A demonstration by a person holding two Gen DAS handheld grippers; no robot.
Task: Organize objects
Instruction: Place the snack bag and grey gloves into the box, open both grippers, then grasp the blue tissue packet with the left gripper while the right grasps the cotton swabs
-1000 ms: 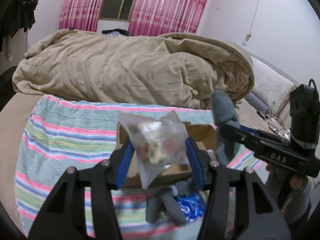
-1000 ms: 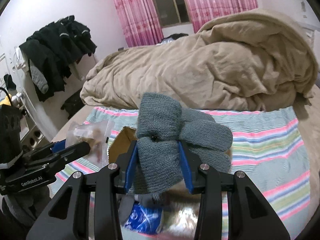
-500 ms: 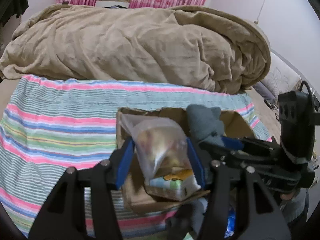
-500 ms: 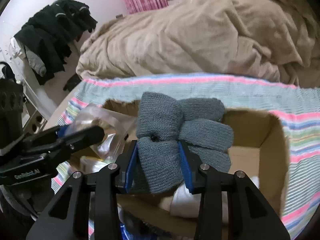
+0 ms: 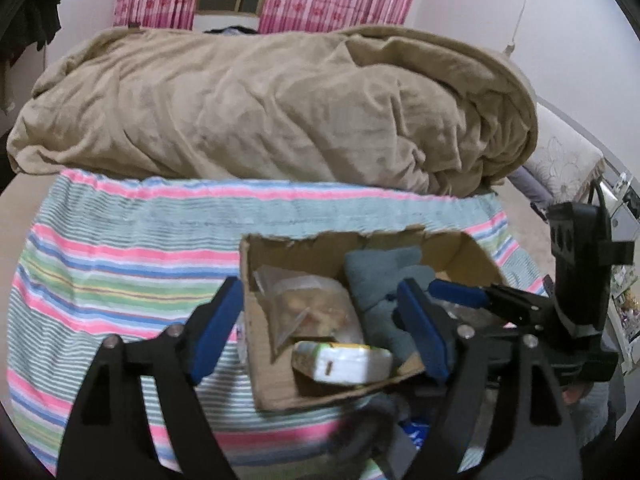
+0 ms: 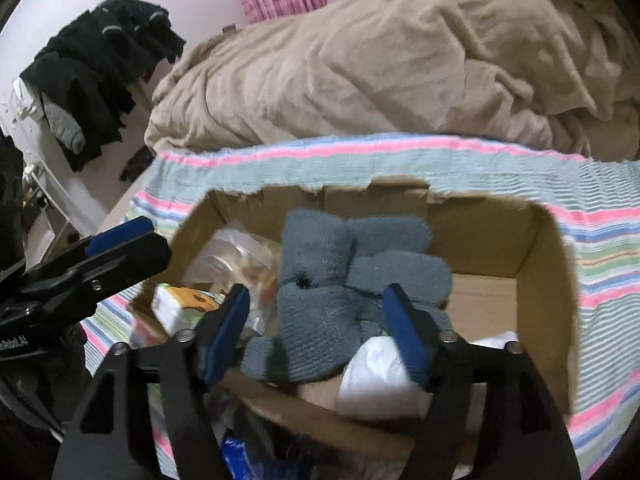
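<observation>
On a bed's striped blanket (image 5: 120,248) sits a cardboard box (image 6: 556,280). Both hand-held grippers, left (image 5: 320,332) and right (image 6: 316,332), gape wide; grey gloves (image 6: 332,280) and snack bag (image 5: 308,308) lie inside.

The cardboard box (image 6: 552,280) is open at the top. Its left half is filled: a clear bag of snacks (image 5: 316,312) lies against the left wall, a small white and yellow carton (image 5: 340,362) sits at the near left corner, and grey knitted gloves (image 6: 344,280) occupy the middle. A white plastic bag (image 6: 380,372) blocks the near edge. Bare cardboard floor shows in the far right part of the box, open from above. The left gripper (image 5: 320,336) straddles the box's left wall, and the right gripper (image 6: 316,332) hangs over the gloves, jaws spread. The striped blanket (image 5: 120,264) left of the box lies bare. The beige duvet (image 5: 260,108) rises as a barrier behind.
</observation>
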